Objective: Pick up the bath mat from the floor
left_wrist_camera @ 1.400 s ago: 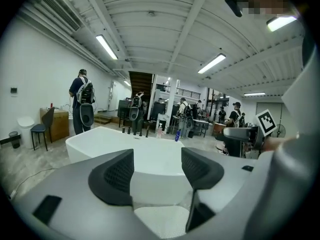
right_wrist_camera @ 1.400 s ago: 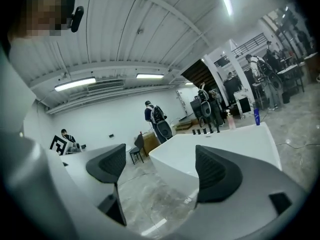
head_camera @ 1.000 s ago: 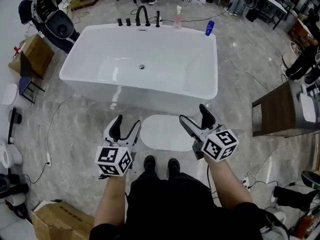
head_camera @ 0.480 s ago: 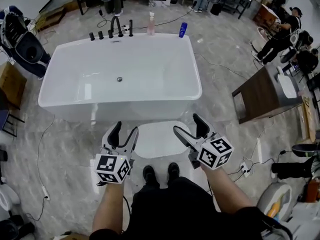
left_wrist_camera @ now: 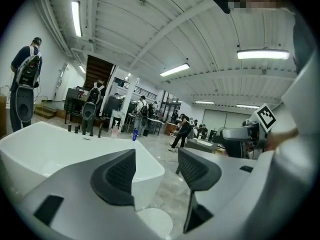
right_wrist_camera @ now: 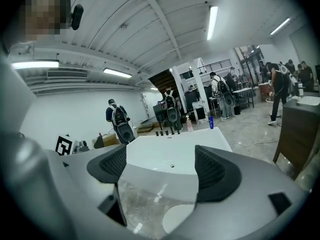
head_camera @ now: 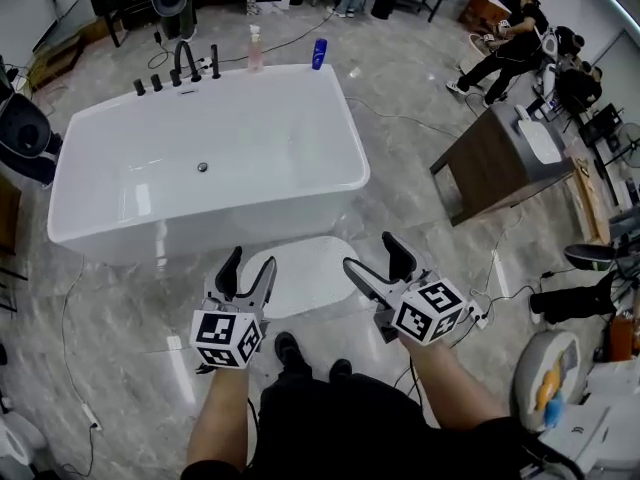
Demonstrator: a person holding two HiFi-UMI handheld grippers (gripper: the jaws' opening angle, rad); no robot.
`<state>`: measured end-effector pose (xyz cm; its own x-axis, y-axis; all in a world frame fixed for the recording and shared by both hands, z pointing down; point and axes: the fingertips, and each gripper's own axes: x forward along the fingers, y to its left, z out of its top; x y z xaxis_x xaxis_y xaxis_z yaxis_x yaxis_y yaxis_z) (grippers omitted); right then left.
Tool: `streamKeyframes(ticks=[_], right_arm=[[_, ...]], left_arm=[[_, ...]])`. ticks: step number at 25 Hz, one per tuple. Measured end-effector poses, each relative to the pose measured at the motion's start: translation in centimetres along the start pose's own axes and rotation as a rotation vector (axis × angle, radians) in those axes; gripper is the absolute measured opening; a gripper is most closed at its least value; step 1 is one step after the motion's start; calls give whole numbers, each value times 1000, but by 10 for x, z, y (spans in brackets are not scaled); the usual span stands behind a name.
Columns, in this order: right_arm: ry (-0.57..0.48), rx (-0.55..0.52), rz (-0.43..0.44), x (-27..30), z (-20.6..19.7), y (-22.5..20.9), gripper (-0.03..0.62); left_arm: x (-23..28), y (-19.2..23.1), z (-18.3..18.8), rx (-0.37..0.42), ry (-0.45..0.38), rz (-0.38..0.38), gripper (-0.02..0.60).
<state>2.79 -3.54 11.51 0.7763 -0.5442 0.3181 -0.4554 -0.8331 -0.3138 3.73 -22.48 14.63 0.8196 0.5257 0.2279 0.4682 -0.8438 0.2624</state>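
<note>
The white oval bath mat point(head_camera: 300, 276) lies flat on the marble floor, between the bathtub and the person's shoes point(head_camera: 289, 351). My left gripper point(head_camera: 250, 263) hovers above the mat's left end, open, with nothing between its jaws. Above the mat's right end my right gripper point(head_camera: 372, 254) is held wider open, also empty. A piece of the mat point(left_wrist_camera: 155, 223) shows low between the jaws in the left gripper view, and its edge point(right_wrist_camera: 177, 218) shows in the right gripper view. Neither gripper touches the mat.
A white freestanding bathtub point(head_camera: 180, 233) stands just beyond the mat, with black taps point(head_camera: 185, 63) and bottles point(head_camera: 318, 53) at its far rim. A dark wooden table point(head_camera: 490, 168) is at the right. Cables and a power strip point(head_camera: 482, 310) lie on the floor at the right.
The head view has swung right, so the tub and mat sit further left in the picture. Both grippers have stayed side by side above the mat. The left jaws look slightly narrower.
</note>
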Motion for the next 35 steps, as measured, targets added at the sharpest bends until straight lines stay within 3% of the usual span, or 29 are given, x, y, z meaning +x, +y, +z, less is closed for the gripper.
streamKeyframes(ticks=[10, 21, 27, 35], right_arm=[[-60, 51, -62, -79, -17, -40, 439], [-67, 131, -86, -169, -56, -98, 434], [13, 132, -71, -148, -83, -104, 426], [170, 87, -10, -36, -97, -81, 422]], left_arm=[[4, -65, -10, 59, 31, -28, 308], [-11, -130, -51, 8, 86, 33, 308], [-12, -118, -88, -43, 150, 51, 303], [27, -58, -106, -80, 195, 31, 284]])
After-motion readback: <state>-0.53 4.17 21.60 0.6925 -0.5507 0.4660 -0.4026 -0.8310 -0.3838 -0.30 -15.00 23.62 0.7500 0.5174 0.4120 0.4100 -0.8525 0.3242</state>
